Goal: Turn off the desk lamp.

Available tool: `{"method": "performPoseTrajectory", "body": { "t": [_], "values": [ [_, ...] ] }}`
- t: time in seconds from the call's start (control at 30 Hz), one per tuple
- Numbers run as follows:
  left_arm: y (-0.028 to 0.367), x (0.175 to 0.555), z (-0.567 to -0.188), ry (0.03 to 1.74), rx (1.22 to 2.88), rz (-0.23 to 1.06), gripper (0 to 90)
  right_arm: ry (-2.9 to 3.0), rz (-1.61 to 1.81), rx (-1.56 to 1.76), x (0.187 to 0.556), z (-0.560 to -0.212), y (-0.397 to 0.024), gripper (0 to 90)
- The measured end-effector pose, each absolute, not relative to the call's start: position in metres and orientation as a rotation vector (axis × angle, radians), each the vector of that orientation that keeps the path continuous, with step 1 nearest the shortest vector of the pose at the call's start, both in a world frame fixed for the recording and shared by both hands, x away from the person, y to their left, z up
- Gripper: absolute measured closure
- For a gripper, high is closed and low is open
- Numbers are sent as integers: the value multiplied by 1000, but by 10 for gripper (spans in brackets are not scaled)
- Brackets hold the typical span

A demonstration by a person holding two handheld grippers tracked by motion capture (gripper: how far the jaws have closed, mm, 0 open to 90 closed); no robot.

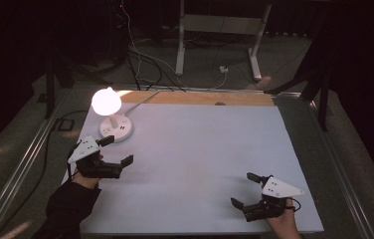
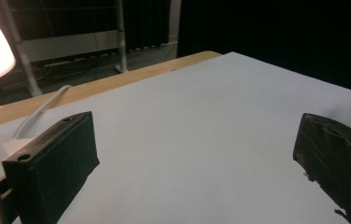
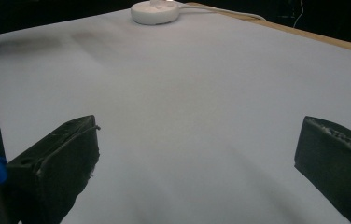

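White table (image 1: 200,149), lit lamp (image 1: 107,102); its base markings perhaps unreadable.

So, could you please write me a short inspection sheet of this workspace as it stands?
Surface: white sheet over a wooden table.
Job's things: lit lamp on round white base, far left corner.
Clutter: nothing seen.
Grippers: left gripper open beside the base; right gripper open, near right edge.
Cables: white lamp cord runs off the far edge; more on the floor.
Surroundings: dark room, white stand legs behind.
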State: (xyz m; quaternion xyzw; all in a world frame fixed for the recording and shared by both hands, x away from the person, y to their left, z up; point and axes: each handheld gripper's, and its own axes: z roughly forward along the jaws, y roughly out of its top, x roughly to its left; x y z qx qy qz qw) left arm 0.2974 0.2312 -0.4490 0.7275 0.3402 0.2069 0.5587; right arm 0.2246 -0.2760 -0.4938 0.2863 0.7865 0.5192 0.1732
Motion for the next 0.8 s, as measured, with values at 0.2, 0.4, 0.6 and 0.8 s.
{"method": "performPoseTrajectory", "body": {
  "t": [0.2,0.4,0.6,0.8],
  "values": [
    [232,309,-454,847,1709,501,5,2234,1477,812,224,-494,-276,0],
    [236,320,-457,897,1684,545,5,2235,1477,814,225,-494,-276,0],
    [238,329,-460,929,1680,552,5,2237,1477,815,224,-494,-275,0],
    [241,338,-463,993,1667,541,5,2239,1486,805,223,-493,-273,0]
  ]
}}
